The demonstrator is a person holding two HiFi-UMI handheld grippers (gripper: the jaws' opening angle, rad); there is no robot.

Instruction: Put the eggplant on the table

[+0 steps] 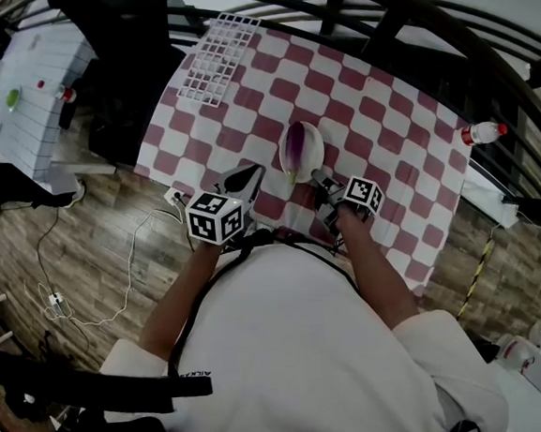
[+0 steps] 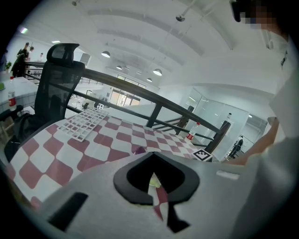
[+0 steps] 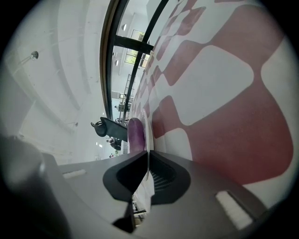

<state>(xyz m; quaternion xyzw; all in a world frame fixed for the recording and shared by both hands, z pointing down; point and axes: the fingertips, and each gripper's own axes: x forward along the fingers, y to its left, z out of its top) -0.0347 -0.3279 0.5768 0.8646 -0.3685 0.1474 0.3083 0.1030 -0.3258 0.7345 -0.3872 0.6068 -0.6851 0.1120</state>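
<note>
A purple eggplant (image 1: 294,148) lies on a white plate (image 1: 313,139) near the front of the red-and-white checked table (image 1: 374,107). My right gripper (image 1: 321,180) is at the plate's near edge. In the right gripper view that gripper (image 3: 147,151) is shut on the plate's thin rim (image 3: 148,133), with the eggplant (image 3: 135,133) just beyond. My left gripper (image 1: 248,176) sits left of the plate, apart from it. In its own view the left gripper (image 2: 153,156) is shut on nothing, and a sliver of the eggplant (image 2: 138,150) shows over its jaws.
A white wire rack (image 1: 215,60) lies at the table's far left corner. A bottle with a red cap (image 1: 483,132) stands at the right edge. Dark railings run behind the table, and a black office chair (image 2: 56,79) stands off its left side. Cables trail over the wooden floor (image 1: 86,264).
</note>
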